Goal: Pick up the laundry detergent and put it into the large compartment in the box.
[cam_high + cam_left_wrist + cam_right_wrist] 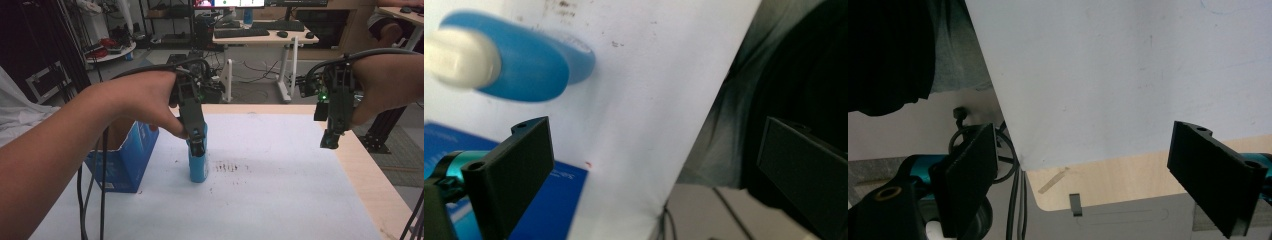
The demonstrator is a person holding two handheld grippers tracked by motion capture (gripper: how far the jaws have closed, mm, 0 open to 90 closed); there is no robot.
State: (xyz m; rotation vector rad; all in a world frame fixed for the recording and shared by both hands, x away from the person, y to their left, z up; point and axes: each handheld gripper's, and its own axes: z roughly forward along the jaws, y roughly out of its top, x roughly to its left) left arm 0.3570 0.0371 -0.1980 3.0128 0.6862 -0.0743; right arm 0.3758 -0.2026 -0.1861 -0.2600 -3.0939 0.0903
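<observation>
Your left hand-held gripper (198, 144) hangs over the white sheet (280, 190) that covers the counter (370, 175), jaws pointing down. In the left gripper view its two black jaws stand wide apart with nothing between them, so it is released. Just beneath and ahead of its jaws stands a blue bottle (198, 165) with a white cap (459, 57), upright on the sheet; in the high view your gripper overlaps the bottle's top, yet the left gripper view shows the cap clear of both jaws, off toward the left one. The bottle looks blurred there, so finer detail on its label cannot be read.

Just beside that gripper, on your left, sits an open blue box (127, 160) at the edge of the sheet, near the bottle but apart from it. A patch of dark smudges (231, 166) marks the sheet right of the bottle.

Your right hand-held gripper (330, 139) is held up above the right edge of the sheet, well apart from the bottle and from your left gripper. Its jaws also stand wide apart and hold nothing: released. Below it, the right gripper view shows the sheet's corner and the bare wooden counter edge (1118, 182).

Beyond the counter stands a desk (260, 35) with a keyboard (241, 33).
</observation>
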